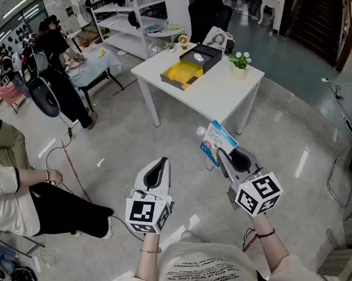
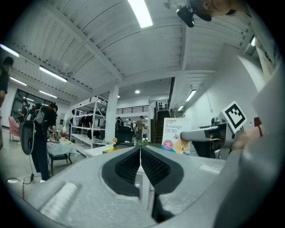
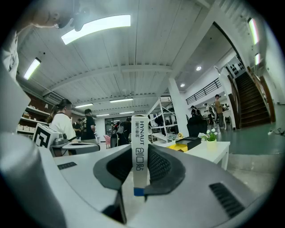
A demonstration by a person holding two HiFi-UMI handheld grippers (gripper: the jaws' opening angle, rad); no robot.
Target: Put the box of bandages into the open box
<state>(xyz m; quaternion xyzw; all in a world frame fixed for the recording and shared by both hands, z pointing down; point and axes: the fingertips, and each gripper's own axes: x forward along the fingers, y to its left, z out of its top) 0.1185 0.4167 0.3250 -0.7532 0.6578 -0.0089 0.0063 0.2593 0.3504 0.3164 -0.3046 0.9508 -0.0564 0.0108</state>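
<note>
Holding our left gripper (image 1: 158, 164) level, we have its jaws closed together on nothing. Our right gripper (image 3: 139, 165), level too, pinches the box of bandages (image 3: 139, 142) upright between its pads, well apart from the open box (image 1: 183, 75) on the table (image 1: 221, 97).

The box of bandages (image 1: 216, 142) is glossy card, the floor (image 1: 121, 149) smooth, shiny.

Right claw (image 3: 139, 171) clamps bandage box (image 3: 140, 151) — upright.
</note>
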